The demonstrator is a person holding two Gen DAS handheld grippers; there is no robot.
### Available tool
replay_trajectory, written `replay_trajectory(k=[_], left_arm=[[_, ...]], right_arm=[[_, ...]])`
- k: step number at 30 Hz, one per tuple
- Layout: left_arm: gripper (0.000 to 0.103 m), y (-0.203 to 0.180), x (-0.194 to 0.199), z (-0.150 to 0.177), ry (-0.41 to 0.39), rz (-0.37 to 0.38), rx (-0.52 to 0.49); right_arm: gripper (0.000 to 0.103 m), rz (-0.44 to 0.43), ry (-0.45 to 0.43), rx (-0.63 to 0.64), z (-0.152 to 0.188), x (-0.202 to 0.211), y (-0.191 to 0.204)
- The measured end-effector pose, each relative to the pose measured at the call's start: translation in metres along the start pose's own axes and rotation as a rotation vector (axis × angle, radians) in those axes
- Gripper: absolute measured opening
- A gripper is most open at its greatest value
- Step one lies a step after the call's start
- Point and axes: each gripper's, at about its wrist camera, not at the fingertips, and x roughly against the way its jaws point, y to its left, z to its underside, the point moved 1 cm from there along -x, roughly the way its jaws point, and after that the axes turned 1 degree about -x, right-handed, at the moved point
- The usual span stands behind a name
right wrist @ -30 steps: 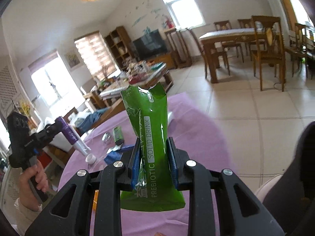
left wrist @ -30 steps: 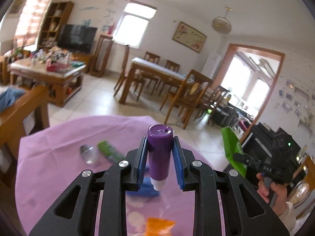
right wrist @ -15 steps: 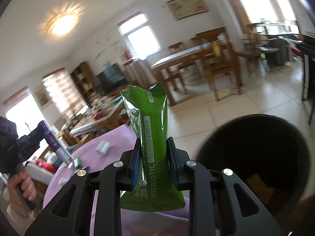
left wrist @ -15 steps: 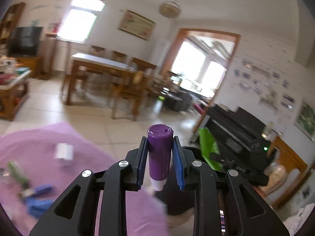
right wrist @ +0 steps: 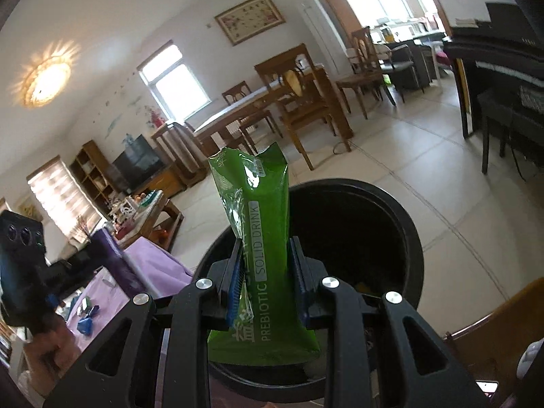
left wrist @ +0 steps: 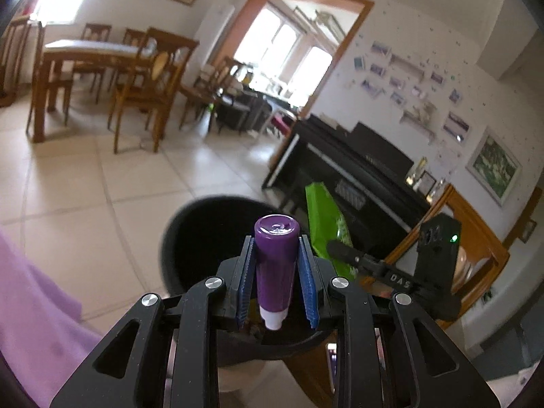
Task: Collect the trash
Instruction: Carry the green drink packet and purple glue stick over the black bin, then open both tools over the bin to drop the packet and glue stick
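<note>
My left gripper is shut on a purple tube with a white tip, held upright over the near rim of a black trash bin. My right gripper is shut on a green drink sachet and holds it over the bin's open mouth. The sachet and the right gripper also show in the left wrist view, to the right of the bin. The left gripper and its tube show blurred at the left of the right wrist view.
The purple-clothed table with small blue scraps lies left of the bin; its edge shows in the left wrist view. A black piano stands behind the bin. Wooden dining table and chairs are across the tiled floor.
Both grippers have swung away from the purple table to the black bin, each keeping its item. The bin now fills the lower middle of both views.
</note>
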Motion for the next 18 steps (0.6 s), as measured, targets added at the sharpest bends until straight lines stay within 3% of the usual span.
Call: replay_trajectory(k=[6,13,17,18], left_arm=[[0.026,-0.002,-0.058,0.011,0.071,-0.006,-0.001],[0.026,-0.002,-0.078,0.022,0.104,-0.027,-0.007],[0.026,-0.003,-0.079,0.023,0.126,-0.048,-0.027],[0.031,-0.003,-0.076,0.024,0.132,-0.058,-0.031]], right_arm=[[0.026,-0.002,-0.002,-0.037,0.01,-0.005,-0.014],[0.027,-0.006,-0.033,-0.043,0.009,0.003,-0.02],[0.03,-0.005,-0.019,-0.033,0.012,0.001,-0.021],[0.036,-0.004,-0.015,-0.033,0.012,0.0,-0.021]])
